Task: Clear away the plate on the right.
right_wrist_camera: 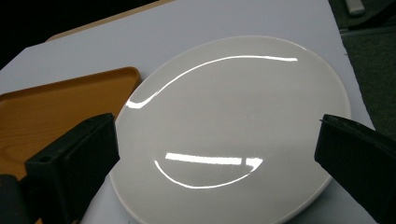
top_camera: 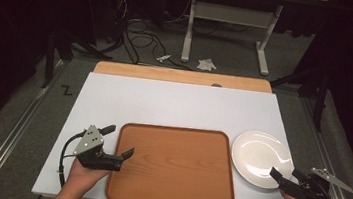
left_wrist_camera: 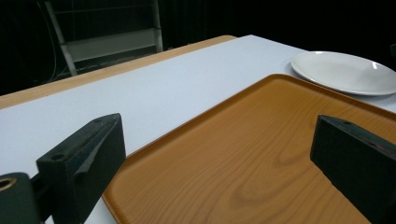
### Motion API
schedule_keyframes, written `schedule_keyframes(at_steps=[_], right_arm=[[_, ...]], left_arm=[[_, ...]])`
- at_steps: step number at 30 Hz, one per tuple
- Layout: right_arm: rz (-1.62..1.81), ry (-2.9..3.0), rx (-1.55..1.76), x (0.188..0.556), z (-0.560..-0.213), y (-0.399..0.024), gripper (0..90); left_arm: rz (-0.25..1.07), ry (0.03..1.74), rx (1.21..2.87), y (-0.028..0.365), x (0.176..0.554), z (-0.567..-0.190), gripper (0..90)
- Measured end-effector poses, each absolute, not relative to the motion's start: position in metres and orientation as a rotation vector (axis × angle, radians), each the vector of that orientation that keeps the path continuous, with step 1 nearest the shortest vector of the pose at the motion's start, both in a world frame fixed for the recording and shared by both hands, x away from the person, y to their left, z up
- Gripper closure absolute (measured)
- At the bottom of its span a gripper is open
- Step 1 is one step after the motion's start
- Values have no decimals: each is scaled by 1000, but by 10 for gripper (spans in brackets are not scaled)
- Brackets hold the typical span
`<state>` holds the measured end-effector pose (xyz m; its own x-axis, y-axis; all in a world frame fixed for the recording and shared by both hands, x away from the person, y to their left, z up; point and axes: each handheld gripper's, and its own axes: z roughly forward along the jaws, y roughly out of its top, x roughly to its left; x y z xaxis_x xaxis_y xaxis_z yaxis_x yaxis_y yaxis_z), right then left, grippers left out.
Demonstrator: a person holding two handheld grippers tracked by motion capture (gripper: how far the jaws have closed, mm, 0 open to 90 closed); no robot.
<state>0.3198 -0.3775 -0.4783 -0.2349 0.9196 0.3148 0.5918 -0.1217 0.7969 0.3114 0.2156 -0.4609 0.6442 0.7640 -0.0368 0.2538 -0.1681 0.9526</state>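
— While both hands wait low in the frame, which is nearer the plate (top_camera: 261, 158)?

— Right gripper (top_camera: 284, 178), lower right. Its jaws gape wide and hold nothing; the plate's edge sits just up-left of them.

— And the left gripper (top_camera: 118, 142)?

— Wide too, empty, across the tray (top_camera: 173, 165) edge, middle of the surface (top_camera: 174, 104).

A lab or recording room is suggested: a white-topped table (top_camera: 179, 105) is set on a grey carpeted floor (top_camera: 230, 55) and hemmed by dark curtains. Black cables (top_camera: 139, 37) are strewn behind it, beside the white metal legs of another desk (top_camera: 188, 30), and crumpled white paper (top_camera: 207, 64) is left lying.
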Motion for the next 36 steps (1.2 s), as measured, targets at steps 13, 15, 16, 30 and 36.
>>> schedule_keyframes(at_steps=[13, 15, 16, 30, 36], right_arm=[[1417, 1698, 1908, 320, -487, -391, 20], [1436, 1681, 1931, 320, -488, -393, 48], [1443, 1671, 1953, 320, -488, -394, 59], [1572, 1516, 2148, 316, -495, -412, 200], [1548, 1508, 2237, 316, -497, -414, 243]], left_arm=[[540, 803, 1739, 214, 312, -463, 39], [535, 797, 1744, 213, 312, -463, 42], [532, 794, 1748, 213, 312, -463, 42], [512, 786, 1760, 211, 312, -464, 54], [506, 787, 1750, 213, 312, -464, 60]])
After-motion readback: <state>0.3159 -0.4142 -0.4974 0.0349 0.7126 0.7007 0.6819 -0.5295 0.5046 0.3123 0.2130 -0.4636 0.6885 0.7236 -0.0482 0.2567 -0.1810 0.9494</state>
